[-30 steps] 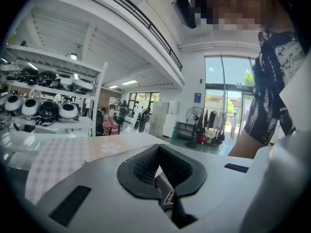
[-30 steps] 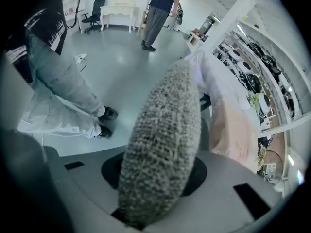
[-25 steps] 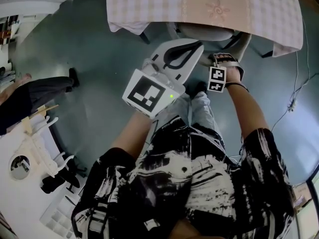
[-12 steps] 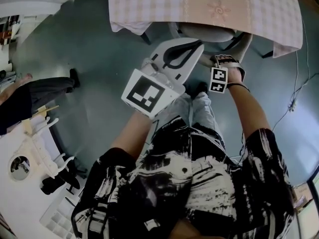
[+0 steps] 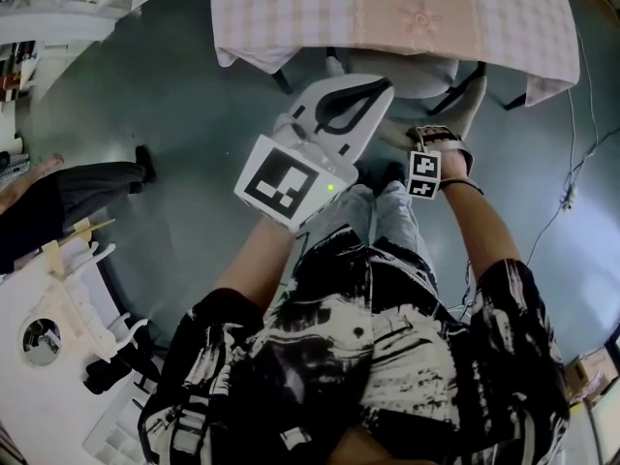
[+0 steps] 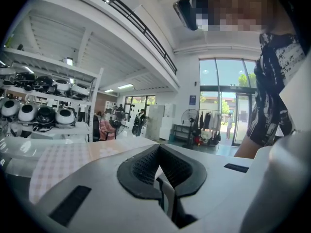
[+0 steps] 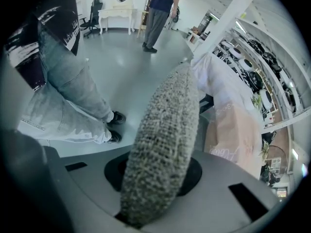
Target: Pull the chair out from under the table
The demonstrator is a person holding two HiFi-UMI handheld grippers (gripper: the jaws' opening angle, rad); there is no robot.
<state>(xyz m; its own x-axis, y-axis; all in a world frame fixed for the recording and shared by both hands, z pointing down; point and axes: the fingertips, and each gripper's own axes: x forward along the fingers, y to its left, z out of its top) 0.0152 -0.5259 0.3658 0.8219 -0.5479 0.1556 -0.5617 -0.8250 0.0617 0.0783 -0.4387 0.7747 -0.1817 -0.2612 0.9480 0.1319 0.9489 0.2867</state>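
The chair (image 5: 399, 70) has a grey seat partly under the table (image 5: 291, 17), which wears a pink checked cloth. Its grey woven backrest (image 7: 167, 115) runs up between the jaws of my right gripper (image 7: 154, 176). Those jaws have just been closing and now clamp the backrest. In the head view, my right gripper (image 5: 436, 141) points down at the backrest's top edge, its marker cube facing me. My left gripper (image 5: 376, 87) hovers over the chair, roughly level. Its dark pads (image 6: 146, 166) meet with nothing between them.
My own legs and black shoes (image 5: 380, 170) stand just behind the chair. Another person's dark-trousered legs (image 5: 92, 177) are at the left. A white table (image 5: 44, 303) with small items is at lower left. A cable (image 5: 570, 163) trails on the floor at right.
My right gripper has drawn back toward me with the backrest in it, and the chair has slid a little out from under the table. The left gripper shifted slightly.
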